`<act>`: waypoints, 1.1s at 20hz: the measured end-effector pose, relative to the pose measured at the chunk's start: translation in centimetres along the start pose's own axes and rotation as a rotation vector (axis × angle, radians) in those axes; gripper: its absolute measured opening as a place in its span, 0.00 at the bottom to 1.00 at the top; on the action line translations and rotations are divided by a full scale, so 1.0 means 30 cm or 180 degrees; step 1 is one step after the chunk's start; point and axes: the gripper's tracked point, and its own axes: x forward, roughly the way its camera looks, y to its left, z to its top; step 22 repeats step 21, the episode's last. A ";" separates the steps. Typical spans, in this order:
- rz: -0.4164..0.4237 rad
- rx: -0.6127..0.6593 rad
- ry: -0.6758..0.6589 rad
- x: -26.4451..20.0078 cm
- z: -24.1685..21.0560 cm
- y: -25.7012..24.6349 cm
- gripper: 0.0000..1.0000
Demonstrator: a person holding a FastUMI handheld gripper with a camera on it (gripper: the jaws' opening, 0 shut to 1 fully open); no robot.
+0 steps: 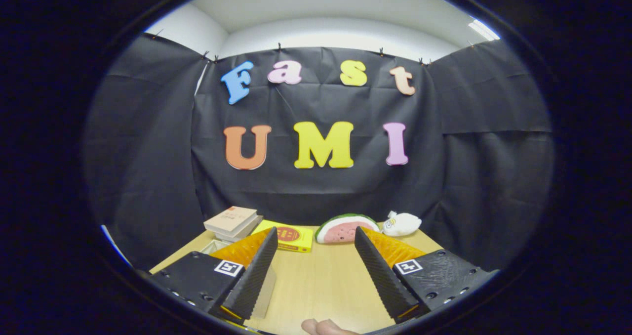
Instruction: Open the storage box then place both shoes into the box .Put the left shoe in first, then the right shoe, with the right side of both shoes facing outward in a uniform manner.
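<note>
My gripper (315, 233) is open and held level above a light wooden table (321, 280), with nothing between its fingers. A pale, whitish edge (214, 246) peeks out behind the left finger (256, 271), and a pale translucent strip (267, 290) runs down that finger's inner side. I cannot tell what either belongs to. A person's fingertip (326, 327) shows on the table just below the fingers.
Beyond the fingers, along the far table edge, lie a stack of books (232, 222), a flat yellow box (289, 236), a watermelon-slice plush (345, 228) and a small white plush (402, 223). Black cloth walls close the booth behind and at both sides.
</note>
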 end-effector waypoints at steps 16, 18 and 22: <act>0.0167 0.0313 -0.0069 -0.053 -0.197 -0.006 0.95; 0.0058 0.0334 -0.0062 -0.042 -0.200 -0.053 0.95; -0.0017 0.0344 -0.0073 -0.048 -0.197 -0.077 0.95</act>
